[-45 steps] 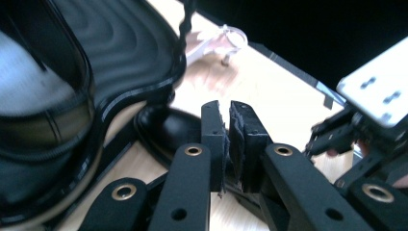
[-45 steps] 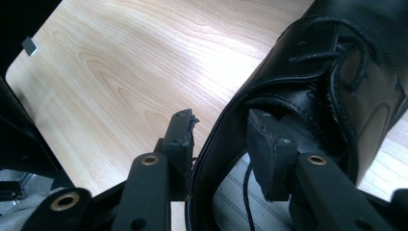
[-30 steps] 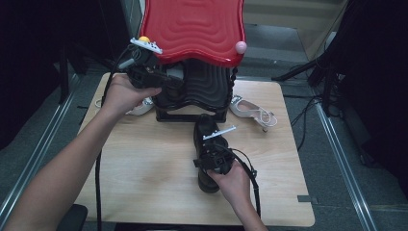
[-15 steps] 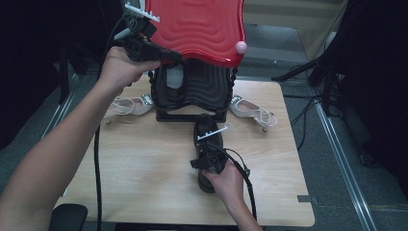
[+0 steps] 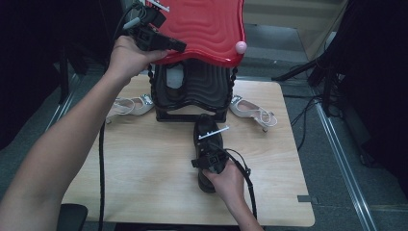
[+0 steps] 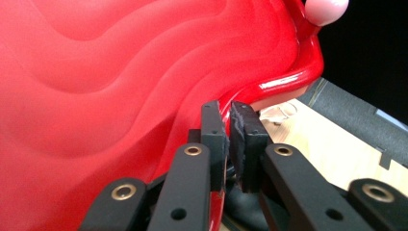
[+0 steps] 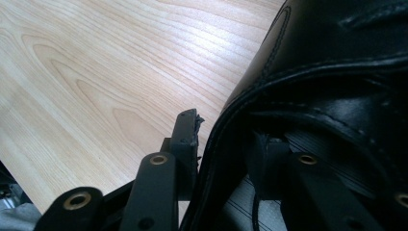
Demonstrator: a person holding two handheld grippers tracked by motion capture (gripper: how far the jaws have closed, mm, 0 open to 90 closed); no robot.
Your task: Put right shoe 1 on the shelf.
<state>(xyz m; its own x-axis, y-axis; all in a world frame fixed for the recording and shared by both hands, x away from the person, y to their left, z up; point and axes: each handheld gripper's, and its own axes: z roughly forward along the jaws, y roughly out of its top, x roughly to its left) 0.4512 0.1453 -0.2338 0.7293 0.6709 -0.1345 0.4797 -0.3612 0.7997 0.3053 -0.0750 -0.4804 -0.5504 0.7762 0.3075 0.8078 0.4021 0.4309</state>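
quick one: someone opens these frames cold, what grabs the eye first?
The glossy red wavy lid at the back of the wooden table, raised over a black ribbed shoe box, with the left gripper clamped on its rim. Next, the black leather shoe in front of the box, the right gripper astride its collar. Pale heeled sandals lie either side of the box.

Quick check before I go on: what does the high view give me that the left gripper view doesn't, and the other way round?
High view alone: the black leather shoe on the wooden table, the right tongs at its collar, and two pale strappy sandals beside the black shelf rack.

Left gripper view alone: the left tongs, pads clamped on the lid's rim.

Shared: the glossy red wavy lid and its pink ball.
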